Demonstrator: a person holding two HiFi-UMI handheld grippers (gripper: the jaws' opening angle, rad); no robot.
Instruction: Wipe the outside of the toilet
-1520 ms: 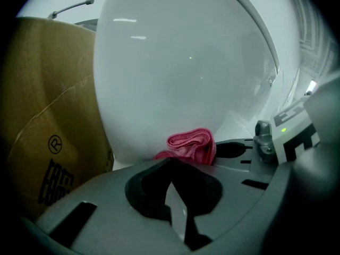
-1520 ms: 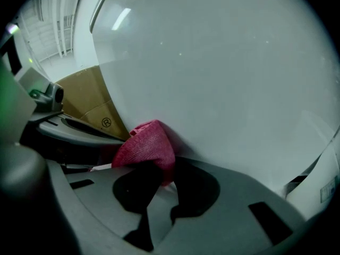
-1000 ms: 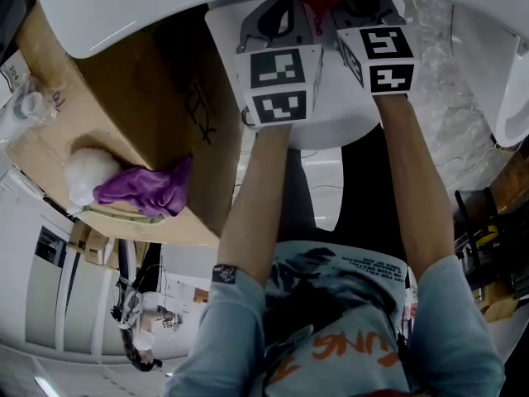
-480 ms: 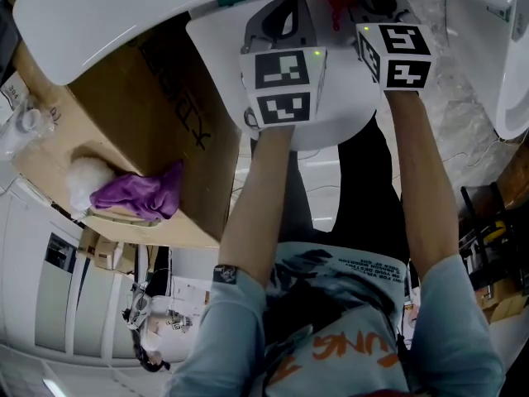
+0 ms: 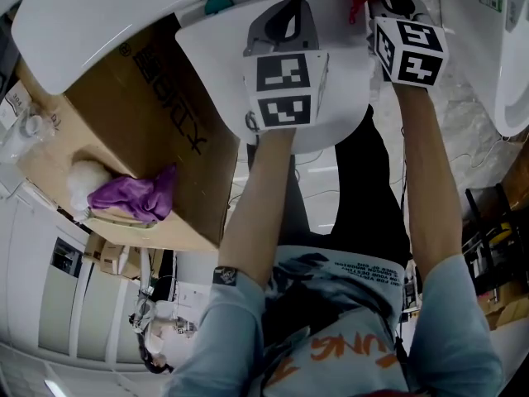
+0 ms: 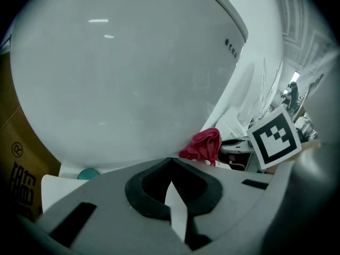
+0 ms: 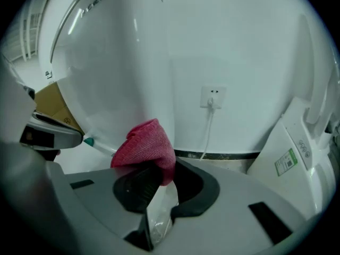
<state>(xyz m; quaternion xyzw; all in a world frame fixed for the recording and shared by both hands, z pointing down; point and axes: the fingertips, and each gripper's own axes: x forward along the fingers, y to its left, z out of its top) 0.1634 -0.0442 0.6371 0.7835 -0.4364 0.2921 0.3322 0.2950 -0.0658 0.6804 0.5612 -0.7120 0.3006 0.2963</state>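
Lifted closer to the top edge of the head view than a second ago, with the right gripper clamped on the red cloth at top right near the white toilet and the left gripper pinched together empty, probably nearing a wipe.

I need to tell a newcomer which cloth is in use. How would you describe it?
Find the white toilet; close beside it the right tongs are shut on a bunched red cloth. It is red and held in the tongs, unlike the purple cloth lying on the cardboard box.
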